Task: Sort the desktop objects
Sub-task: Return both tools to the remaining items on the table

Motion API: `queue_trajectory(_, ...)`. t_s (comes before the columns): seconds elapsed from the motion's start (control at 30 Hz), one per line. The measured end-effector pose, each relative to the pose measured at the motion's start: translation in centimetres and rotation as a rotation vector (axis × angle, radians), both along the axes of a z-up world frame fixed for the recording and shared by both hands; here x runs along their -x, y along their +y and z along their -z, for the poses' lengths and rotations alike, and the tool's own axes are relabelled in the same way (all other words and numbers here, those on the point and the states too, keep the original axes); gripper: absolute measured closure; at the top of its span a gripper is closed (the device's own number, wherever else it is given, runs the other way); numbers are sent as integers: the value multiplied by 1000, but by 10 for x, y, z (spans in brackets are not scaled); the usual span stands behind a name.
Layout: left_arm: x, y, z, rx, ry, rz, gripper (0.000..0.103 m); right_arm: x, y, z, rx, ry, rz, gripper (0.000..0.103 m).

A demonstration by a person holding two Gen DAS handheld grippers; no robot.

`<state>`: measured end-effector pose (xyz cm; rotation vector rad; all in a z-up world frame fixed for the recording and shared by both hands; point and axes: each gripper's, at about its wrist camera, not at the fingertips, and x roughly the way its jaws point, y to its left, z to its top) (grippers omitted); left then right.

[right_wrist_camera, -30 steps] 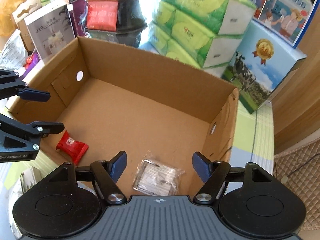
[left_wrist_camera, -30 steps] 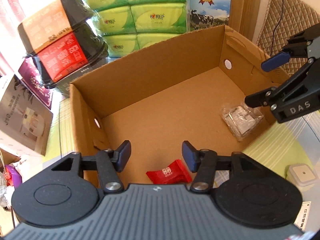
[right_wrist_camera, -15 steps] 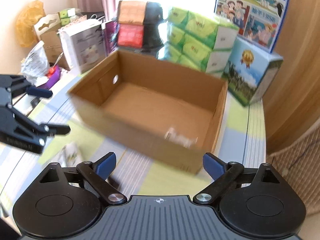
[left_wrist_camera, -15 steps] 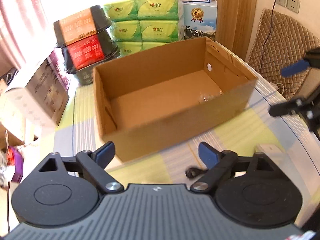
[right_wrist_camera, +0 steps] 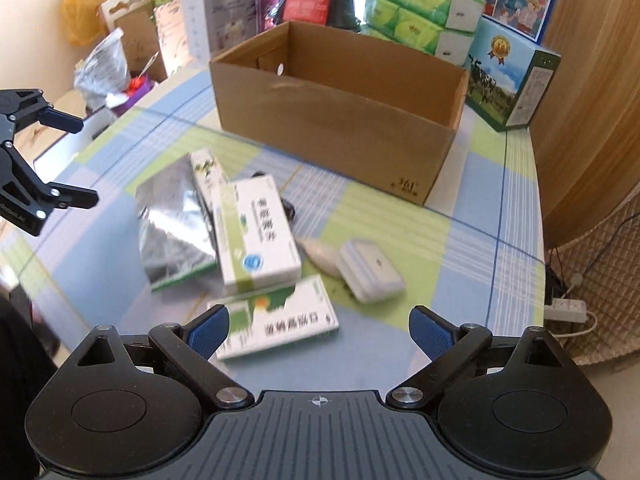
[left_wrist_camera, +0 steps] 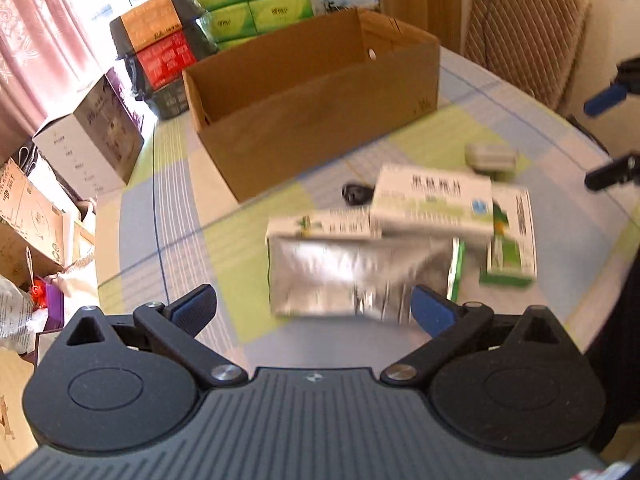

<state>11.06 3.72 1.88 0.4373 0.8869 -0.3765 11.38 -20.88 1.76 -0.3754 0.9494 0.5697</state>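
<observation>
Left gripper [left_wrist_camera: 313, 307] above the counter [left_wrist_camera: 180, 200], fingers [left_wrist_camera: 192, 309] spread wide, nothing held. Right gripper [right_wrist_camera: 318, 331] also above the counter, fingers [right_wrist_camera: 209, 330] wide apart, nothing between them either.

In a heap on the counter, in front of the box [right_wrist_camera: 340, 120]: a foil bag [right_wrist_camera: 172, 228], silver and crinkly, lying flat on the left. A thin carton [right_wrist_camera: 208, 172] against its far edge. A white and green pack [right_wrist_camera: 258, 236] resting partly on the bag. Another white and green pack [right_wrist_camera: 276, 320] nearest the right gripper, close to its left finger. A small white case [right_wrist_camera: 370, 270] to the right of the packs. A pale tube [right_wrist_camera: 320, 254] just beside the case, touching it. Something small and black [left_wrist_camera: 356, 194] behind the packs, too blurry to name.

Box open on top, standing well behind the heap. Inside not visible from here.

Behind the box: green tissue packs [right_wrist_camera: 416, 20], a milk carton [right_wrist_camera: 512, 84], red and orange packs [left_wrist_camera: 160, 46]. A chair [left_wrist_camera: 524, 28] on the far right.
</observation>
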Motion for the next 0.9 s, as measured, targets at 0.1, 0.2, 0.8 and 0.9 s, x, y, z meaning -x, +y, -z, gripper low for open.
queue_trajectory(0.1,12,10,5,-15,-7,36,1,8,2,4,13,1,-23,9)
queue_trajectory(0.2,16,14,12,-53,-16,67,1,10,7,10,21,6,-57,9)
queue_trajectory(0.8,-6,-21,80,-373,-98,795,7,-35,74,59,126,85,-318,9)
queue_trajectory(0.9,-15,-29,93,-425,-81,909,10,-47,84,70,139,98,-339,9)
